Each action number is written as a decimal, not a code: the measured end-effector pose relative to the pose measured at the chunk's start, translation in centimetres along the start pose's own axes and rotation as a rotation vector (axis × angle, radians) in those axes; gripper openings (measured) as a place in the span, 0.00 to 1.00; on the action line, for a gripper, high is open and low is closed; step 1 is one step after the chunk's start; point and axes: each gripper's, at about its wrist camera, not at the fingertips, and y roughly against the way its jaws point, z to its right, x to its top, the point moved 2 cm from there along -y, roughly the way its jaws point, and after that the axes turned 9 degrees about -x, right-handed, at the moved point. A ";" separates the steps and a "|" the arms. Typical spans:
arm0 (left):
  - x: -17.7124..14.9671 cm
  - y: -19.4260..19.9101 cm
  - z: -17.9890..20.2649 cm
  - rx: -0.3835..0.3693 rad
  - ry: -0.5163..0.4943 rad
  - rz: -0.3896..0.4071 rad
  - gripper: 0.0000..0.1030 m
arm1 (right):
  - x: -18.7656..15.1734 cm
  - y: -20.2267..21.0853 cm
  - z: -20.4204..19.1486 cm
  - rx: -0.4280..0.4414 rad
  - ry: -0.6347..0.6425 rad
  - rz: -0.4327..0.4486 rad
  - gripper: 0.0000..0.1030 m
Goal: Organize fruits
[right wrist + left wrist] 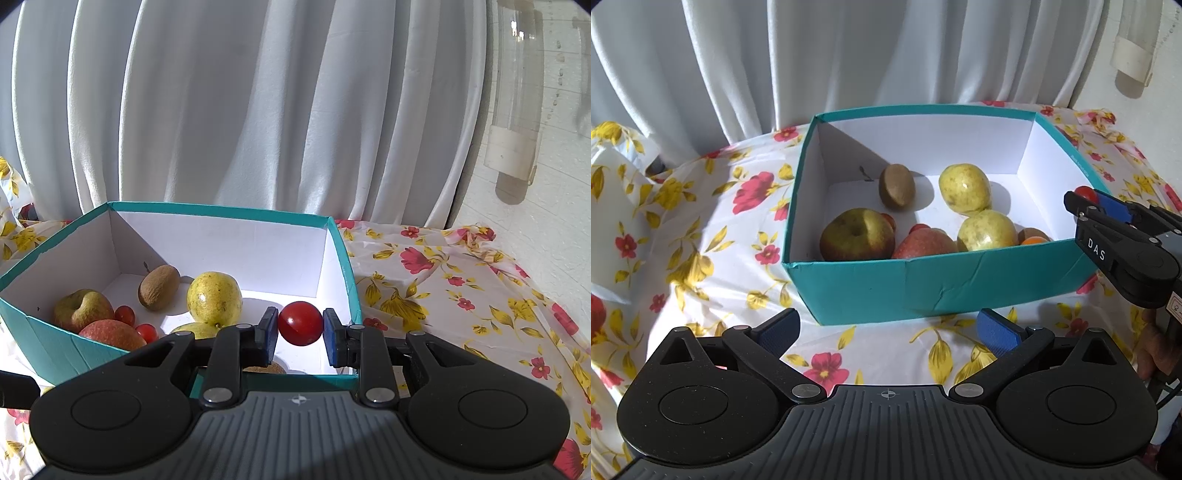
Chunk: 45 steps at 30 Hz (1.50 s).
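In your left wrist view, your left claw [886, 330] is spread wide and empty at bottom centre, before the teal box [923, 284] of fruit. In your right wrist view, your right claw [300, 330] grips a red cherry tomato [299, 323] at frame centre, above the box's [347, 266] right end.

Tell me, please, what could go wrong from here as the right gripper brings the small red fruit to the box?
1. The small red fruit is round and glossy, pinched only at its sides by the right gripper; it could slip or get crushed.
2. It hangs near the teal box right wall, so an early release might send it onto the floral tablecloth.
3. Dropped, it could strike the yellow fruit below and bounce.
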 end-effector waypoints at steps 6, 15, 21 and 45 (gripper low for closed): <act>-0.1 0.1 -0.1 0.008 0.009 0.001 1.00 | 0.1 0.4 0.0 0.006 0.007 0.008 0.45; -0.3 0.3 -0.4 0.024 0.036 0.005 1.00 | 1.2 3.0 0.0 0.040 -0.014 0.040 0.95; -0.6 0.3 -0.4 0.044 0.046 -0.003 1.00 | 1.4 4.9 0.4 0.065 -0.016 -0.041 1.00; 0.5 -1.6 -1.0 0.129 0.026 -0.134 1.00 | -0.8 0.4 -2.3 -0.076 0.160 -0.638 1.00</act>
